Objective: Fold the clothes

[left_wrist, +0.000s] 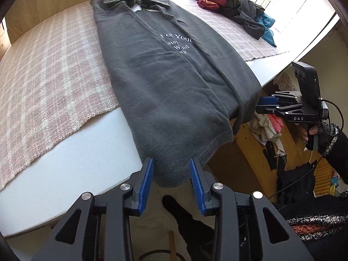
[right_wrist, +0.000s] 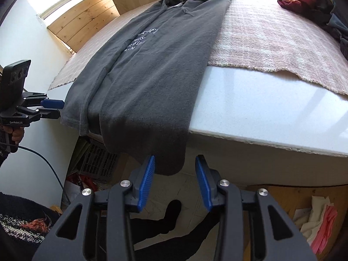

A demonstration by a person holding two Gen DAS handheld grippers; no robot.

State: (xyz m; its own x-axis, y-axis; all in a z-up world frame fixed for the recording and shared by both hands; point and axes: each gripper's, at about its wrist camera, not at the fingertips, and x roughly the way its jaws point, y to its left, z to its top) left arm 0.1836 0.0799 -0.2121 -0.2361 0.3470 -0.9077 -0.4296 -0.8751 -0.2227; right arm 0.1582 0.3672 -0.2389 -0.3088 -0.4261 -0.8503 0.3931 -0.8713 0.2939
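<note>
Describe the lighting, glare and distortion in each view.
Left wrist view: the window behind the clothes pile is blown out white, and straight table edges bow from the fisheye. Right wrist view: sunlight glares off the bare white tabletop, the grey shirt stays evenly lit, and the frame corners go dark.

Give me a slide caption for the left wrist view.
Open left gripper at the hem of a folded grey shirt overhanging the table; right gripper waits alongside.
</note>
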